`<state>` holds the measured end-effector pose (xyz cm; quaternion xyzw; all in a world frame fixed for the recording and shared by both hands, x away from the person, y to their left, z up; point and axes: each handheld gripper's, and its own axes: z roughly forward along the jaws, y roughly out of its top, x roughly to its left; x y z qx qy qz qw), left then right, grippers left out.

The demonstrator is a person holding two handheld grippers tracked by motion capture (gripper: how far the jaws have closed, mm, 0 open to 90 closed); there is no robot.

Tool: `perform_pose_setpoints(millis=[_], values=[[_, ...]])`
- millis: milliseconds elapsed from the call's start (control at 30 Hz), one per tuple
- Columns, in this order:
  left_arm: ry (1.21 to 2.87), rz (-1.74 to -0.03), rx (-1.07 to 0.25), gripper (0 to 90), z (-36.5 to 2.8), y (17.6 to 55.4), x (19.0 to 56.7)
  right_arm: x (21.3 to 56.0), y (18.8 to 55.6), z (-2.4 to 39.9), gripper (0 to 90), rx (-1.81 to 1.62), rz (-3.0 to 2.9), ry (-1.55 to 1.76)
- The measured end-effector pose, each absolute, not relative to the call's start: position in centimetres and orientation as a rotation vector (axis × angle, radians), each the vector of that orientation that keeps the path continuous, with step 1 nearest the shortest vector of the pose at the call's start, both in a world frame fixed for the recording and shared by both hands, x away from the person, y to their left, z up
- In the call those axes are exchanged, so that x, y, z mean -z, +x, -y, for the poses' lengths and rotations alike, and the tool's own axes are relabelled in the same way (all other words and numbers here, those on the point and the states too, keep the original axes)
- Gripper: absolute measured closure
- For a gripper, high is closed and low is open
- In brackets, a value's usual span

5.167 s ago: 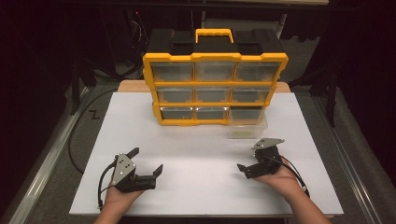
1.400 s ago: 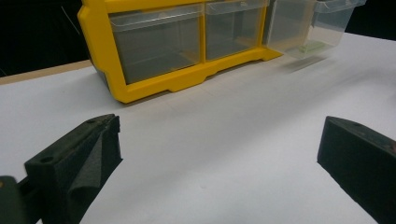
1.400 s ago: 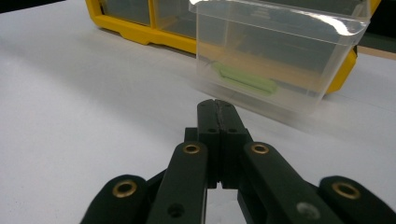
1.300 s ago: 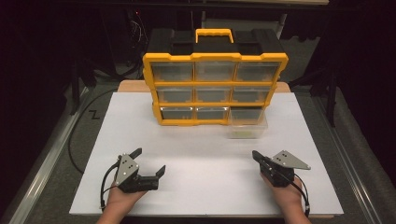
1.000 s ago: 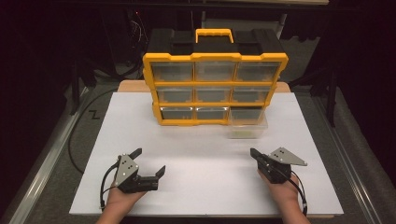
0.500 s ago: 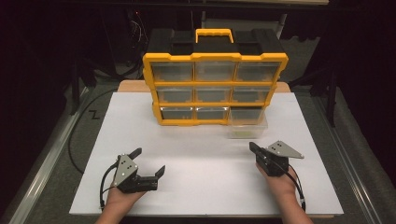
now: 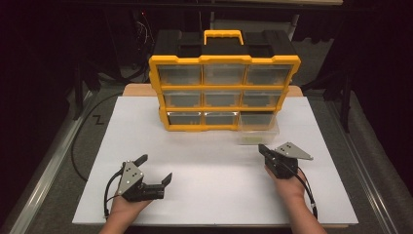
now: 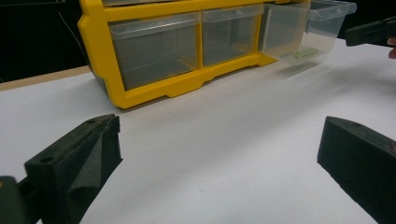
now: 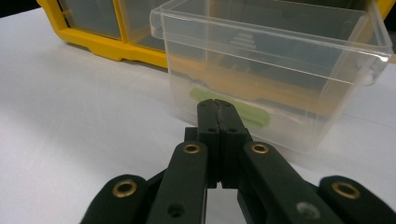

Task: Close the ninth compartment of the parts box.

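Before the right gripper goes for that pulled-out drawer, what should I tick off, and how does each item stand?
1. Right gripper shut with nothing between its jaws: ok for pushing, not ok for grasping.
2. Right gripper lined up with the drawer: ok, its tip points at the front wall.
3. Drawer pulled out of the organizer, bottom right slot: ok.
4. Contents settled: ok, a green piece lies flat on the drawer floor.
5. Contact between gripper and drawer: cannot tell; the tip is close to the wall.
6. Left gripper out of the way: ok, open, off to the side.
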<state>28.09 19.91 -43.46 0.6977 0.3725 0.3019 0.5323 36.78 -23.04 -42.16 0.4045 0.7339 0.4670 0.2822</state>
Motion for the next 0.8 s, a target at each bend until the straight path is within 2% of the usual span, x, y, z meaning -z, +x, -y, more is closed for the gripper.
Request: perform_pose_setpoints(millis=[800], values=[[1.660,-0.887,-0.716,0.4,-20.0,28.1,43.4,42.0,39.1,22.6,90.0,-1.225,-1.944,1.126]])
